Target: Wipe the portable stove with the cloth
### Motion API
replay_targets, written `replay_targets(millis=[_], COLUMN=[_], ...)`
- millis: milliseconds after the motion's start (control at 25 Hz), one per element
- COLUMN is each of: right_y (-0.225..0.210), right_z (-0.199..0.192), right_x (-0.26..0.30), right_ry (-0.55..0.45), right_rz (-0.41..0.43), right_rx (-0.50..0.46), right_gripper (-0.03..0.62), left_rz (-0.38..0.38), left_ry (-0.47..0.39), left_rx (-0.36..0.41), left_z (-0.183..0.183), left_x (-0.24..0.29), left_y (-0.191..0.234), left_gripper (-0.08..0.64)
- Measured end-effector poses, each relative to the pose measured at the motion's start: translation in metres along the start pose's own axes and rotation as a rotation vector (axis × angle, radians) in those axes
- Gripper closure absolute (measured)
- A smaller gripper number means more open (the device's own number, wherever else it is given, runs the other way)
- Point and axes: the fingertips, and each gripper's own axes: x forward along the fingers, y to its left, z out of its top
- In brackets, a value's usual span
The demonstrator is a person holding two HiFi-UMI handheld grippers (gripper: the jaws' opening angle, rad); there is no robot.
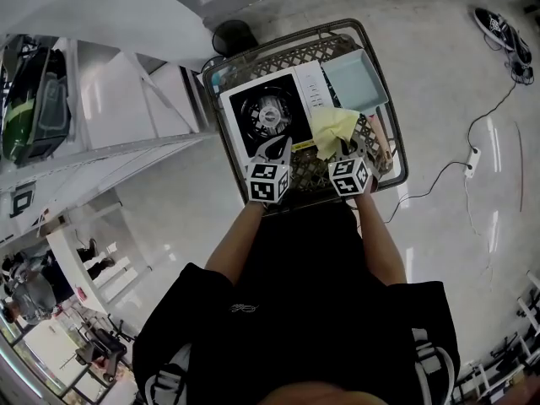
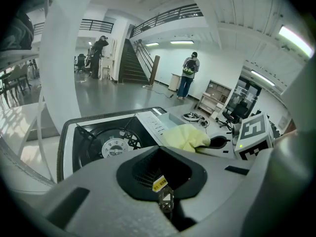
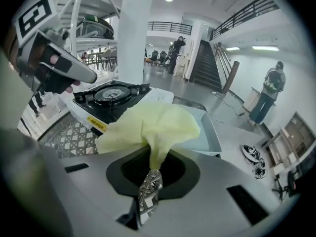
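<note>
1. The right hand-held gripper (image 3: 149, 181) has its jaws closed on the yellow cloth (image 3: 148, 127).
2. The left hand-held gripper (image 2: 165, 201) has its jaws pressed together with nothing between them.
3. The cloth is at the right edge of the portable stove (image 1: 270, 112), which stands on the lattice counter (image 1: 310, 172).
4. A pale blue tray (image 1: 356, 78) lies just beside the stove, farther back.
</note>
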Motion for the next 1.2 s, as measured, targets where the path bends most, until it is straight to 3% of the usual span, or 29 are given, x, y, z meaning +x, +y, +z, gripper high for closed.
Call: replay_targets(millis=[240, 600, 960, 1200], right_y=[-0.006, 0.018, 0.109, 0.186], right_z=[0.014, 0.106, 0.224, 0.233], right_x=[0.001, -0.010, -0.026, -0.021], right_ry=[-0.032, -0.220, -0.422, -0.428], right_rz=[-0.003, 0.069, 0.232, 0.366], right_rx=[-0.018, -0.074, -0.242, -0.379], right_gripper=[0.566, 0.566, 0.568, 0.568], left_rz=[0.027, 0.129, 0.280, 0.378], left_ry=[-0.002, -0.071, -0.136, -0.171], left_rx=[-0.024, -0.107, -0.232, -0.310], left_z=[-0.006, -0.003, -0.026, -0.054], left_x=[-0.009, -0.043, -0.108, -0.144], left_y=[0.009, 0.049, 0.098, 0.117], left_gripper=[0.543, 0.543, 0.543, 0.543])
